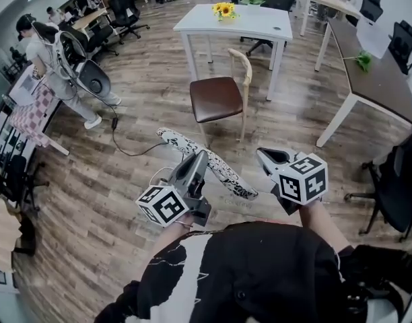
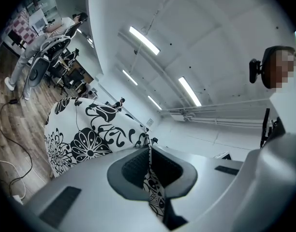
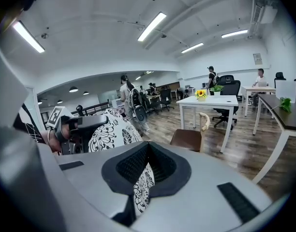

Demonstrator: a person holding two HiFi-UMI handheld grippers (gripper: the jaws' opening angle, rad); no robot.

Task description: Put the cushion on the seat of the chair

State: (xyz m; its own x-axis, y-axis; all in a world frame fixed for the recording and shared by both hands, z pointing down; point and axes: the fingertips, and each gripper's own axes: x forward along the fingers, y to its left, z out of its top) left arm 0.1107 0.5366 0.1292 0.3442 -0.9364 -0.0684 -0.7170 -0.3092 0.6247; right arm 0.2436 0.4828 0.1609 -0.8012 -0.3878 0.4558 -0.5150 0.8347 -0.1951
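Note:
A black-and-white floral cushion (image 1: 206, 163) hangs edge-on between my two grippers, above the wooden floor. My left gripper (image 1: 200, 159) is shut on one edge of it; in the left gripper view the fabric (image 2: 85, 134) runs pinched between the pads of that gripper (image 2: 149, 151). My right gripper (image 1: 263, 157) is shut on the opposite edge, and the right gripper view shows the cushion (image 3: 109, 129) caught in its jaws (image 3: 147, 151). The chair (image 1: 216, 98), with a brown seat and a pale wooden back, stands just beyond the cushion, its seat bare (image 3: 186, 139).
A white table (image 1: 253, 25) with sunflowers (image 1: 224, 9) stands behind the chair. A long dark table (image 1: 374, 66) runs along the right, with a black office chair (image 1: 398, 180) near me. A person (image 1: 54, 66) stands at the left, and a cable (image 1: 125, 147) lies on the floor.

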